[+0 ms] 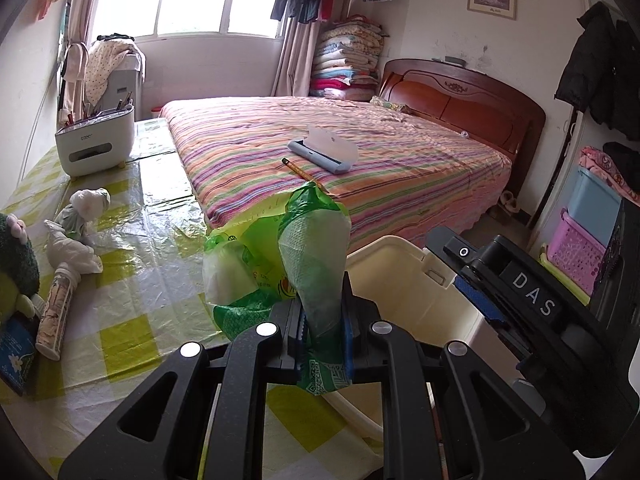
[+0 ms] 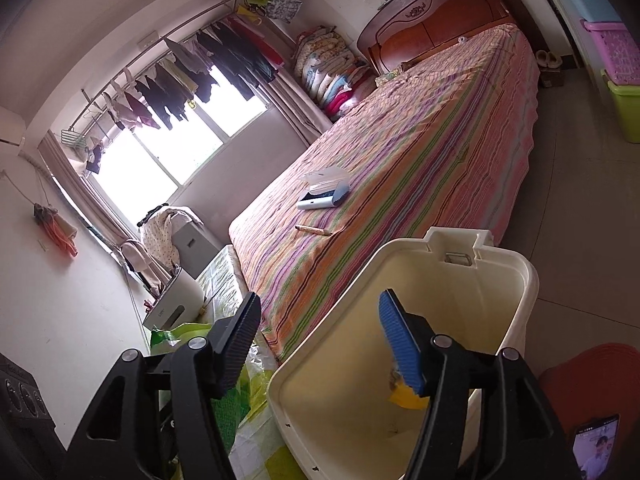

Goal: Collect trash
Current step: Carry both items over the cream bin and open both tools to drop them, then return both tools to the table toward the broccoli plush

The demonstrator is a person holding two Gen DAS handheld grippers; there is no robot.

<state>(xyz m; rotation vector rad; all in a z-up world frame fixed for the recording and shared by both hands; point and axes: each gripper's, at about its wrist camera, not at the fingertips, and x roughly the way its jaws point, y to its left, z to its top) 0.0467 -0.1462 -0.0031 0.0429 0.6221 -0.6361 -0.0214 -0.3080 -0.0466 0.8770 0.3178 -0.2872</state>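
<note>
My left gripper [image 1: 320, 304] is shut on a green plastic bag [image 1: 314, 240] with white paper showing through it. The bag stands up between the pads, just left of a cream trash bin [image 1: 384, 242]. More crumpled green and yellow plastic [image 1: 236, 256] sits behind it on the table edge. My right gripper [image 2: 320, 300] is open above the bin [image 2: 532, 276], with nothing pressed between its pads. A small yellow scrap [image 2: 408, 396] shows inside the bin beside the blue fingertip pad [image 2: 400, 344]. Crumpled white tissues [image 1: 76, 248] lie on the table to the left.
The table has a glossy yellow-checked cover [image 1: 132, 320] holding a patterned tube [image 1: 54, 316], a plush toy [image 1: 16, 264] and a white organiser [image 1: 96, 140]. A striped bed [image 1: 360, 140] with a pencil [image 1: 304, 174] and blue case [image 1: 324, 152] lies beyond. A red stool [image 2: 592, 380] stands right of the bin.
</note>
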